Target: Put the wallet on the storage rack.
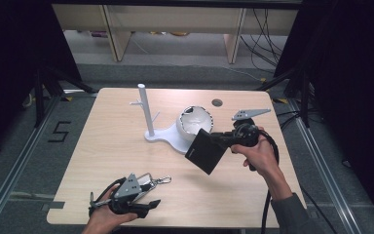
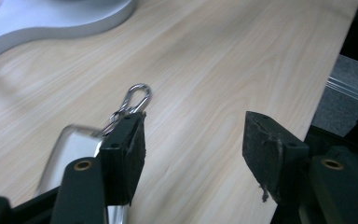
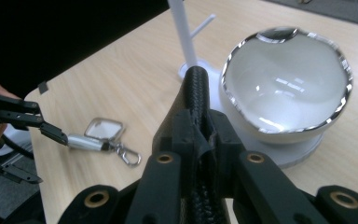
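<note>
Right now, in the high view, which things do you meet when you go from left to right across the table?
Left gripper → keychain → white stand pole → black wallet → right gripper.

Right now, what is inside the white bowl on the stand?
The bowl looks empty in the right gripper view: bare glossy interior. In the high view, the black wallet covers its near lower side.

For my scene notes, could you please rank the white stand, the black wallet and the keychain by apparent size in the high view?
1. White stand, counting pole, base and bowl.
2. Black wallet, raised off the table, so nearer the camera and perhaps flattered.
3. Keychain, partly hidden behind the left hand-held gripper.
</note>
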